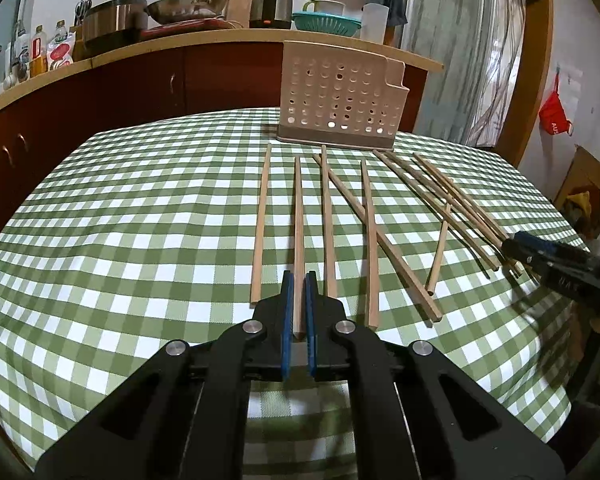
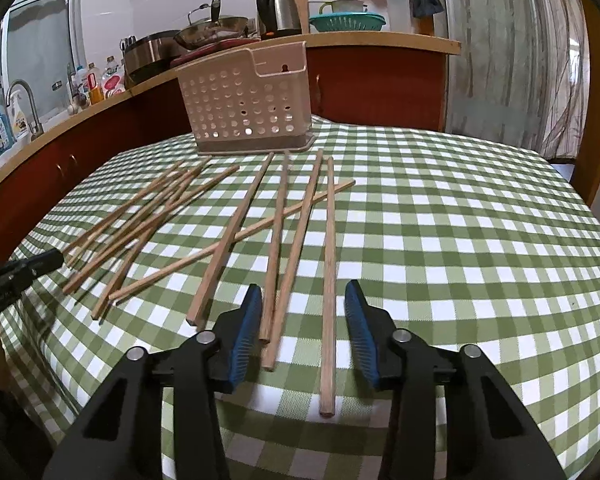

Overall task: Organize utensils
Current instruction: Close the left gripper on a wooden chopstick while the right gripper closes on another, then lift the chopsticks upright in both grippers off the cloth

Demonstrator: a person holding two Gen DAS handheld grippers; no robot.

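The left gripper [image 1: 299, 280] is squeezed tight on one wooden chopstick [image 1: 299, 232], near its close end. The right gripper [image 2: 302, 300] is partly open, and three chopsticks [image 2: 329, 280] lie on the cloth between its blue pads [image 2: 246, 328], but the pads do not press on them. More chopsticks [image 2: 140, 220] lie in a messy bunch to the left in the right camera's view, some crossing over each other. They all rest on a table with a green and white checked cloth [image 1: 120, 220]. At the far side of the table stands a pale holder with round holes [image 1: 340, 100], upright, just past the chopstick tips. Behind the table is a long counter [image 1: 180, 40] with dark red cupboard doors [image 1: 140, 88]. On it sit a kettle [image 1: 271, 0], a wok [image 1: 188, 4], a pot [image 1: 114, 20], a green strainer bowl [image 1: 326, 22] and some bottles [image 1: 40, 50]. A tap [image 2: 22, 100] shows at the far left.
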